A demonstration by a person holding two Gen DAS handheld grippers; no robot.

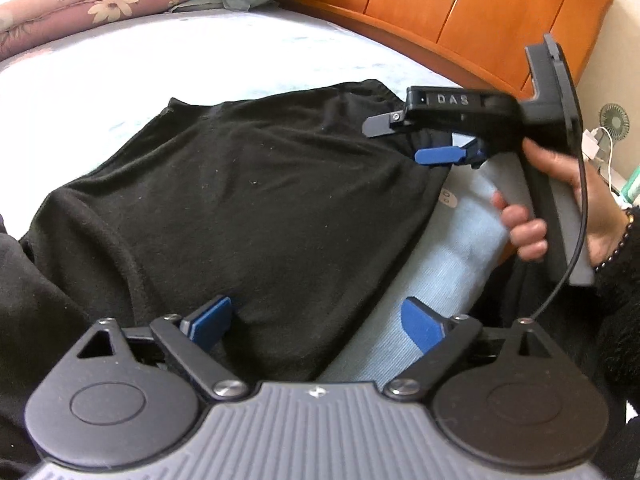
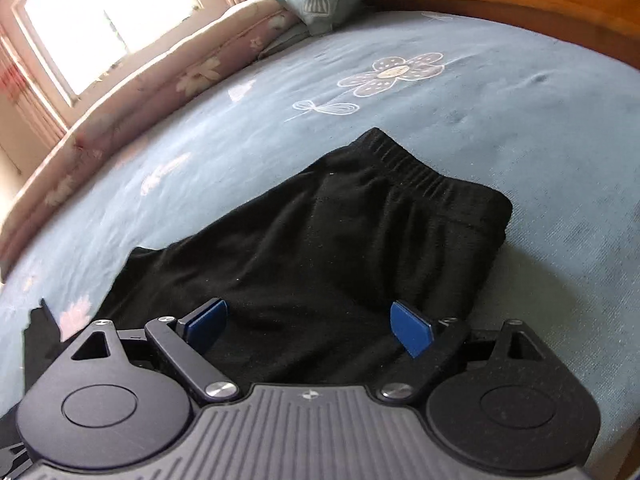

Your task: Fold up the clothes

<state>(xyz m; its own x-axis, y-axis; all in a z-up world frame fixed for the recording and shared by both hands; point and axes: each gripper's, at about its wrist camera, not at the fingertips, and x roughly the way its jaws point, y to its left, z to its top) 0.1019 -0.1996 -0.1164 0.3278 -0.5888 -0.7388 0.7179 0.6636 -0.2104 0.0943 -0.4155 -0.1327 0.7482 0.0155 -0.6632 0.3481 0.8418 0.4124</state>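
Both sets of jaws stand wide and hold nothing. The left gripper [image 1: 316, 326] hangs low over the near edge of the black trousers [image 1: 224, 200], its left blue pad above the black cloth and its right pad above the pale blue sheet [image 1: 448, 248] beside them. The right gripper [image 1: 416, 140], held in the person's hand [image 1: 560, 196], hovers at the far right corner of the garment, near the elastic waistband [image 2: 416, 176]; its own view shows its pads spread above the cloth's near part. The trousers lie spread on the bed, waistband to the far right, the cloth fairly flat but with soft ridges running through it, and more dark fabric bunched at the near left. Whether they lie in one layer or already doubled I cannot tell, so this could be a garment laid out for a fold or one already folded once. The risks, as I judge them: with one left pad over the sheet, closing there could pinch bedding together with the trousers and drag both. A shallow bite at the waistband might take only the top layer, so the layers slide apart when lifted. The knit looks limp and would sag between two grips, leaving a crooked edge. The black cable [image 1: 576, 240] trailing from the right gripper could snag cloth.
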